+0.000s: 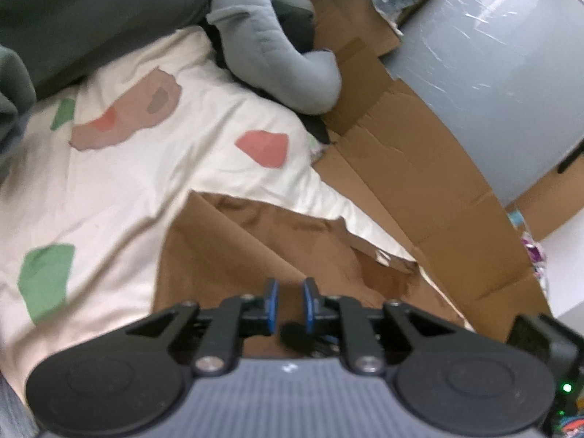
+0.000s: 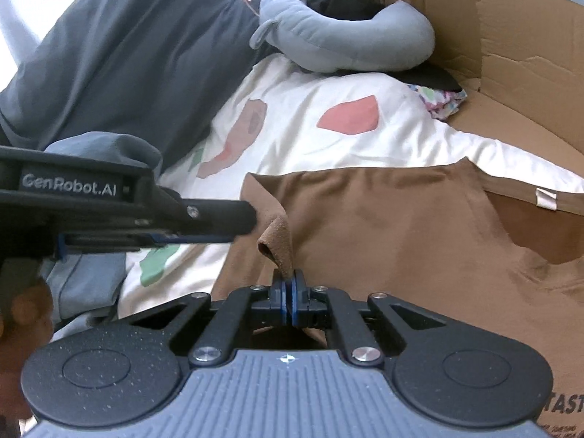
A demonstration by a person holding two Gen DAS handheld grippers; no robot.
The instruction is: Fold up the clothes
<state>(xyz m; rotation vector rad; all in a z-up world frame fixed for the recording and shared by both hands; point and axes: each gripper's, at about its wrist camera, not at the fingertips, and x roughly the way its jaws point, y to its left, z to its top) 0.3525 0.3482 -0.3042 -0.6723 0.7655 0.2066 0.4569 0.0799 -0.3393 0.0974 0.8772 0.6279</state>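
Nearest the right wrist camera, the right gripper (image 2: 291, 284) has its blue pads pressed together on a raised fold of the brown T-shirt (image 2: 383, 226) — a small peak of cloth stands up from the shirt's left edge straight out of the closed jaws. The left gripper (image 1: 291, 297) hangs over the same shirt with a narrow gap between its pads and no cloth in that gap; from the right wrist view its black body (image 2: 153, 211) reaches in from the left, just beside the pinched fold, with part of a hand (image 2: 22, 314) below it.

The brown T-shirt lies spread on a cream bedsheet (image 1: 127, 182) printed with red, green and tan patches, its collar with a white tag (image 2: 544, 197) at the shirt's far right corner. Past the shirt, on the sheet, a grey-blue curved cushion (image 2: 350, 43) rests over something dark. Left of the shirt a dark grey-green blanket (image 2: 138, 54) is heaped — crowding that side. Right of the shirt and behind it flattened cardboard (image 1: 419, 168) lines the edge of the sheet, and a small multicoloured cloth (image 2: 443, 100) sits between cushion and cardboard.
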